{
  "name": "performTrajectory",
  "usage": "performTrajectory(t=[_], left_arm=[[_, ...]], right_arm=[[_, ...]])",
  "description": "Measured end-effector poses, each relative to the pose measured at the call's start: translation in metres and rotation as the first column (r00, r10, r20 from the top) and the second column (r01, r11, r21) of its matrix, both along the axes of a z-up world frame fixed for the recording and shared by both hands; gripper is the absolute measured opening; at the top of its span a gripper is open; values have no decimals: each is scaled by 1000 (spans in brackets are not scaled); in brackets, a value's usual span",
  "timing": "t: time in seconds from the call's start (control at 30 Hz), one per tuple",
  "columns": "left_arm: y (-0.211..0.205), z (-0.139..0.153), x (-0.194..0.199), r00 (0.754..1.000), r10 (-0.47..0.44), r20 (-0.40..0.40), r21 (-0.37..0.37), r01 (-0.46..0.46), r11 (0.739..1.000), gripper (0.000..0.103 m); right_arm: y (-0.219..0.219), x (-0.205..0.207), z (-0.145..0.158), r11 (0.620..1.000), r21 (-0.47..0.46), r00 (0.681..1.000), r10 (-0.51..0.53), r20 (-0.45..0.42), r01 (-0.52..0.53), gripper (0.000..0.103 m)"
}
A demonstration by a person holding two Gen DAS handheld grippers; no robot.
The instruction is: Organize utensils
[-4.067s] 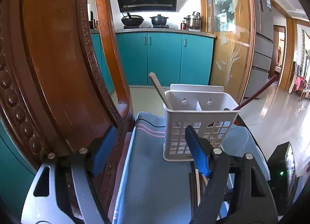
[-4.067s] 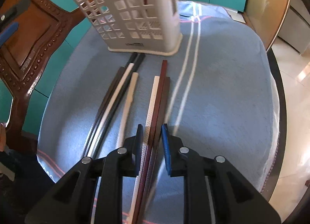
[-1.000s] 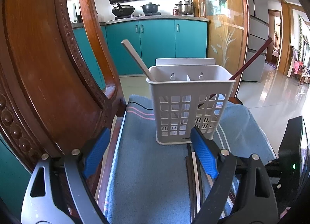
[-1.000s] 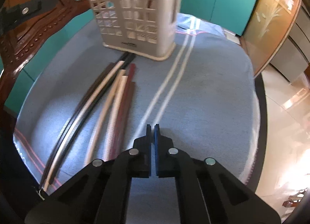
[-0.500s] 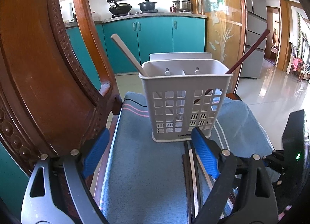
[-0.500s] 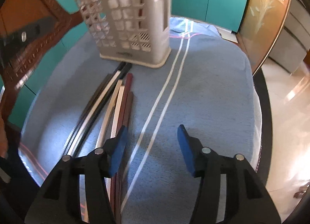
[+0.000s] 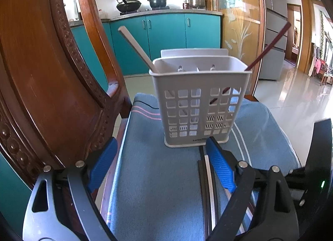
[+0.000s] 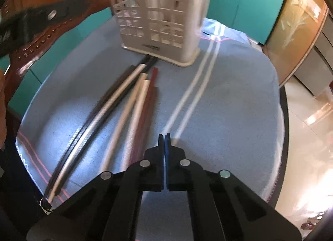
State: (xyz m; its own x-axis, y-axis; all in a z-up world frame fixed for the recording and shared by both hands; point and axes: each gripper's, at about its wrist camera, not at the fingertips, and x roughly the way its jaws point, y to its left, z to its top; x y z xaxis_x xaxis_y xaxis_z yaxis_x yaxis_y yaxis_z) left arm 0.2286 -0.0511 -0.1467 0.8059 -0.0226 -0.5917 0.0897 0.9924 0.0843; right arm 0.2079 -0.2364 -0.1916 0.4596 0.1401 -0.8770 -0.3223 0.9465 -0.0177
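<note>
From my left camera I see the left hand-held gripper (image 7: 160, 166) standing wide open with nothing between its blue pads (image 7: 218, 165); it hangs above the near part of a blue cloth (image 7: 158, 178) that covers a round seat-like surface. At the far middle of the cloth the white utensil basket (image 7: 199, 103) stands upright. A pale chopstick (image 7: 136, 48) leans out of its left compartment toward the upper left, and a dark red chopstick (image 7: 268, 48) leans out of its right compartment toward the upper right. A carved wooden chair back (image 7: 47, 78) fills the left side, with teal cabinets (image 7: 166, 39) far behind.

My right camera looks steeply down on the same cloth (image 8: 224, 99). The right hand-held gripper (image 8: 164, 136) is closed, fingertips together, gripping nothing, just right of the loose chopsticks (image 8: 124, 107). That bundle lies flat on the cloth, near and left of the basket (image 8: 160, 14): black and silver ones on the left, two cream ones in the middle, dark red ones on the right. Their far ends reach the basket's base, the black ones touching it or nearly so. This view is somewhat blurred, so I cannot count them surely.
</note>
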Motion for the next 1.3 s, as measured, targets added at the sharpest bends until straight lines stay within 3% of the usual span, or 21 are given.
performTrajectory(t=[0.23,0.37,0.5,0.7,0.87,1.07,1.2,1.27,1.3], left_arm=[[4,-24,8,980,-99,-174,-126,77,989,83],[0,-45,17,949,-140,-281,-170,95,981,62],[-10,-65,26,922,-164,-350,-167,111,980,57],[-15,-82,32,901,-155,-406,-125,113,986,57],[-11,-85,33,898,-153,-413,-134,106,985,61],[-10,-86,37,898,-123,-423,-89,94,992,62],[-13,-81,36,893,-146,-426,-104,112,988,51],[-13,-78,36,882,-186,-432,-157,129,979,32],[-13,-78,37,879,-194,-435,-169,131,977,30]], right_arm=[[-42,10,6,977,154,989,-140,-48,145,4],[-33,8,11,975,190,993,-115,-35,119,11],[-8,10,10,980,197,999,-37,-24,41,21],[11,13,-2,991,135,999,0,-34,4,24],[4,18,-3,989,142,998,-32,-51,39,29],[15,14,-5,998,56,1000,6,-8,-6,29],[11,17,-6,999,24,1000,-28,3,28,29],[4,19,-5,998,32,999,-52,-1,52,29],[2,19,-5,998,33,998,-60,-2,60,31]])
